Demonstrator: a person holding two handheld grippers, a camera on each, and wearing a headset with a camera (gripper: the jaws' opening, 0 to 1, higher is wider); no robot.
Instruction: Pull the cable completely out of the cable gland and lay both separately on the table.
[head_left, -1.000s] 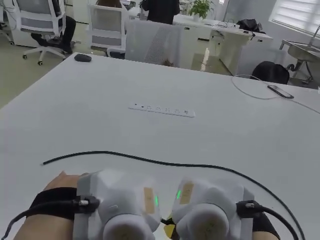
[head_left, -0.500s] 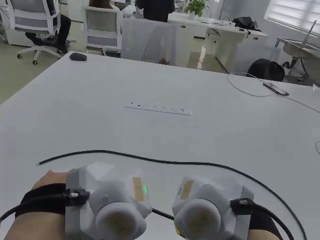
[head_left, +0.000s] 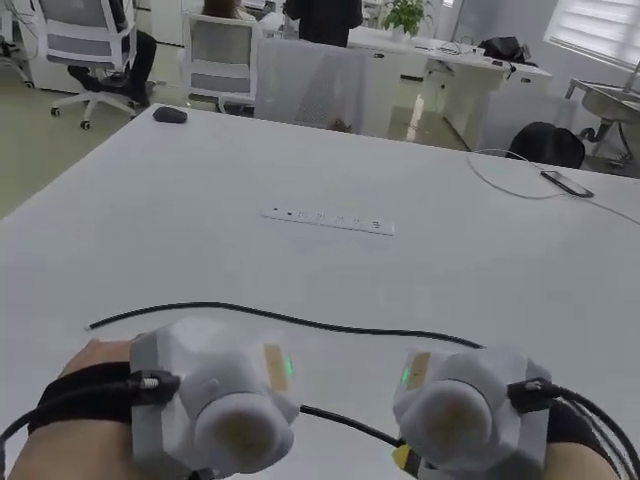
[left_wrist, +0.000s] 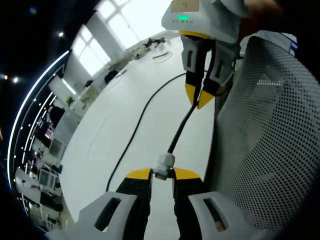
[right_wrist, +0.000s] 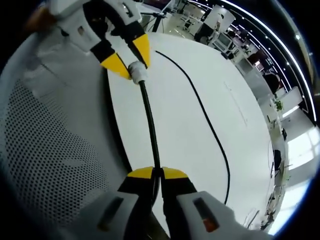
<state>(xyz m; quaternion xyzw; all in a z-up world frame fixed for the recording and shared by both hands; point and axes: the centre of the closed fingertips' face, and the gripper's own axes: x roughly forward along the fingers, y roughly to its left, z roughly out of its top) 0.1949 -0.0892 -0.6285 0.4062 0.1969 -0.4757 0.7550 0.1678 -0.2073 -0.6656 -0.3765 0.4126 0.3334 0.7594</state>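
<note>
At near table (head_left: 450, 240) edge: left gripper (left_wrist: 162, 174) clamped on white gland (left_wrist: 164, 163), right gripper (right_wrist: 156, 173) pinched on black cable (right_wrist: 149, 125) near it, rest of cable trailing across table. Cable thin, light, limp, probably slick: hold close to gland. Gland small, rigid: grip its body

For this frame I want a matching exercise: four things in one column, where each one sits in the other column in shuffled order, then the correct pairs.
Things
1. cable gland
2. cable
3. power strip
4. mouse

Places
A. near the far left corner of the table
B. gripped between the jaws of the right gripper
C. flat on the middle of the table
D. gripped between the jaws of the left gripper

Pairs: 1-D, 2-B, 3-C, 4-A
</note>
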